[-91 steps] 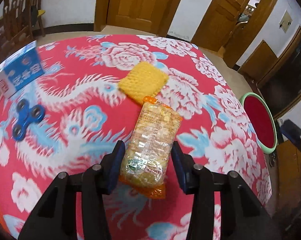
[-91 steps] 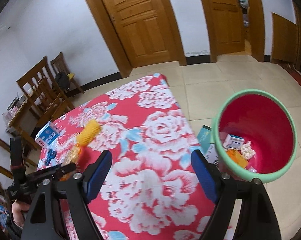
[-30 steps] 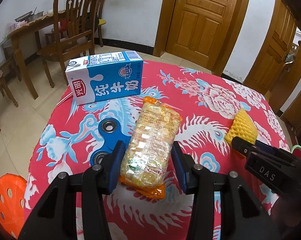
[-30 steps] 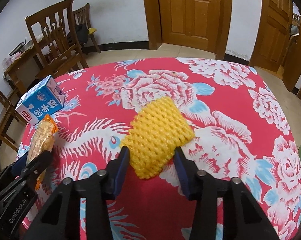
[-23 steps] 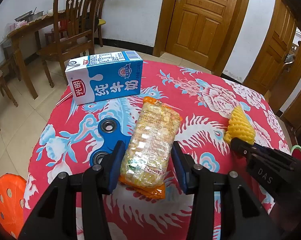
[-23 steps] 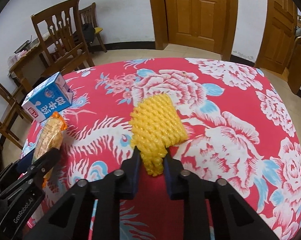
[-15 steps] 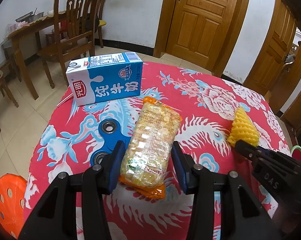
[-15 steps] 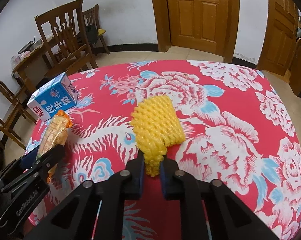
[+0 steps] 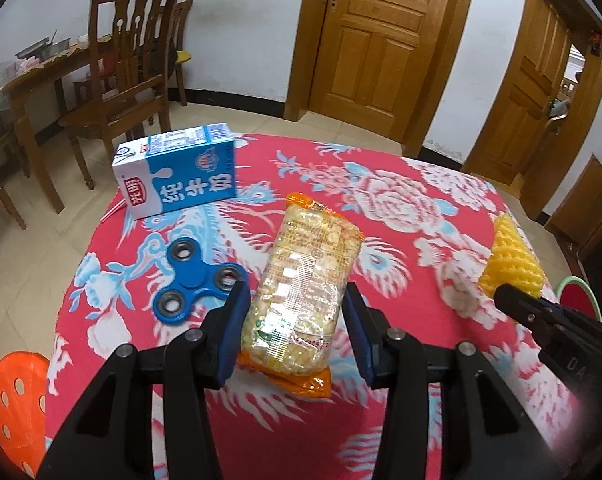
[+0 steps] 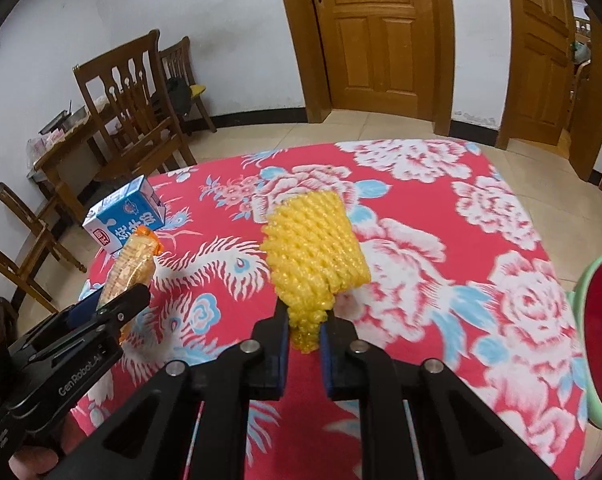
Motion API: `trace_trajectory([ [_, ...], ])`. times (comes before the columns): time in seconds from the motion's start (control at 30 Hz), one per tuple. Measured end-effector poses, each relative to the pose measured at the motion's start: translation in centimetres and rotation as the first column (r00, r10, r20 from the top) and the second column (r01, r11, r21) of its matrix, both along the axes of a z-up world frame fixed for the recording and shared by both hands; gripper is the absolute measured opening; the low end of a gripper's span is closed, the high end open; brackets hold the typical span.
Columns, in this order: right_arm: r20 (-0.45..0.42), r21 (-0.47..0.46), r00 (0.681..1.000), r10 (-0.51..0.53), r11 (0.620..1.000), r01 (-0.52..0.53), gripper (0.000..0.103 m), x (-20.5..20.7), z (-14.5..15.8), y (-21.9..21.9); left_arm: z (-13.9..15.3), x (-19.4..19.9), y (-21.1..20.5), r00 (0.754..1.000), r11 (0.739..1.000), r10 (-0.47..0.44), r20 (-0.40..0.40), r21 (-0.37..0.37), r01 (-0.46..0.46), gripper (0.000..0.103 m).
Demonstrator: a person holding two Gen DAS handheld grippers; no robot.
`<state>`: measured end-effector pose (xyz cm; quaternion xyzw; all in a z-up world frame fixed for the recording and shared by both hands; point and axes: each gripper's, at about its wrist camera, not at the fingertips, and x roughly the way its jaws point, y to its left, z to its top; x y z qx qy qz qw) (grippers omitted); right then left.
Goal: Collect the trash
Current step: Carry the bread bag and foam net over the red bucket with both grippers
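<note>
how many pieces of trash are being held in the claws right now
2: the snack packet sits in the left claw, and the yellow foam net is pinched in the right claw.

Open tablecloth (image 10: 441, 216) across the far and right side, clear to the edge. Blocked at far left by a milk carton (image 9: 177, 174) lying on its side, a blue fidget spinner (image 9: 199, 280) just in front of it. Green-rimmed red bin (image 10: 599, 344) off the right edge. Wooden chairs (image 10: 133, 108) beyond the left end.
</note>
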<state>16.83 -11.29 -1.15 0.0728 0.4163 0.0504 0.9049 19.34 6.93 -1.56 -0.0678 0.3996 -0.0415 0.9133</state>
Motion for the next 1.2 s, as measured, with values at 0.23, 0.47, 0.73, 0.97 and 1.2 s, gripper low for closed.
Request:
trace_trajectory([
  [0.23, 0.035, 0.0, 0.999, -0.032, 0.999, 0.032, 0.014, -3.0, 1.8, -2.6, 1.4, -1.9, -2.3, 0.999, 0.999, -0.041, 0.017, -0.025, 0.041, 0.048],
  [0.47, 0.067, 0.015, 0.995, -0.077, 0.997, 0.076, 0.014, -6.0, 3.1, -5.7, 2.3, -3.5, -5.3, 0.995, 0.994, -0.099, 0.013, -0.045, 0.1, 0.047],
  [0.73, 0.102, 0.036, 0.984, -0.147, 0.989, 0.144, 0.014, -9.3, 4.2, -9.9, 3.6, -5.1, -9.8, 0.98, 0.978, -0.201, 0.019, -0.057, 0.201, 0.047],
  [0.97, 0.12, 0.045, 0.967, -0.226, 0.974, 0.222, 0.014, -11.9, 4.6, -14.3, 4.3, -5.9, -14.5, 0.954, 0.953, -0.298, 0.016, -0.061, 0.298, 0.047],
  [1.2, 0.112, 0.057, 0.945, -0.306, 0.952, 0.301, 0.015, -13.7, 4.1, -18.7, 4.3, -6.4, -19.1, 0.923, 0.921, -0.385, 0.004, -0.061, 0.384, 0.047],
])
